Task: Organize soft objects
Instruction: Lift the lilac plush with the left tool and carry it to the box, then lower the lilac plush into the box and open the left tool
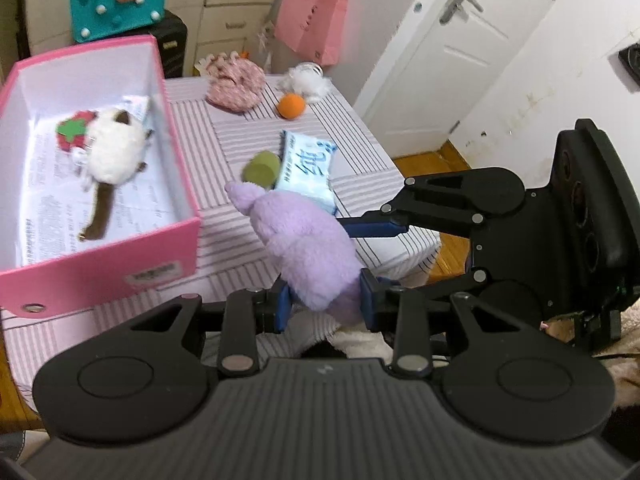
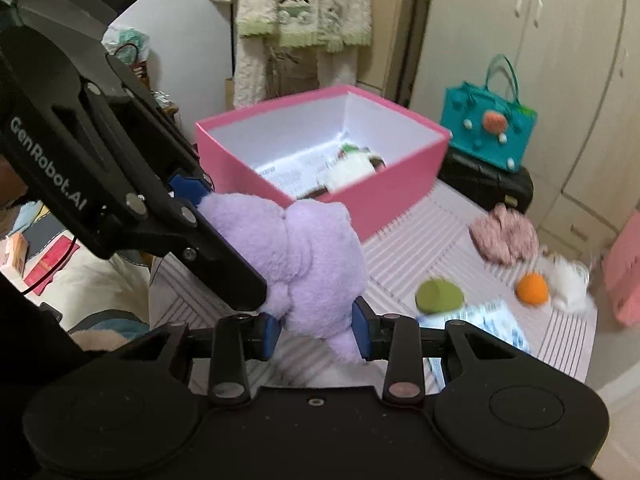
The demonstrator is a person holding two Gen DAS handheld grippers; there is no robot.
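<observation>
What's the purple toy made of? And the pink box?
The purple toy looks like soft plush: fuzzy pile, squashed where both tongs pinch it. The pink box seems stiff cardboard with a smooth pink finish: straight thin walls, white inside.

White door point(image 1: 452, 40) with a lever handle point(image 1: 460, 0) stands shut at right; beside it a scuffed white wall point(image 1: 560, 80), wood floor point(image 1: 432, 160) below. Cream cupboards point(image 2: 540, 60) line the far wall, with a teal bag point(image 2: 490, 128) on a black case point(image 2: 488, 184) before them and a pink bag point(image 1: 312, 28) hanging near. Striped cloth point(image 1: 240, 128) covers the table; a fleecy garment point(image 2: 304, 4) hangs in the right wrist view.
</observation>
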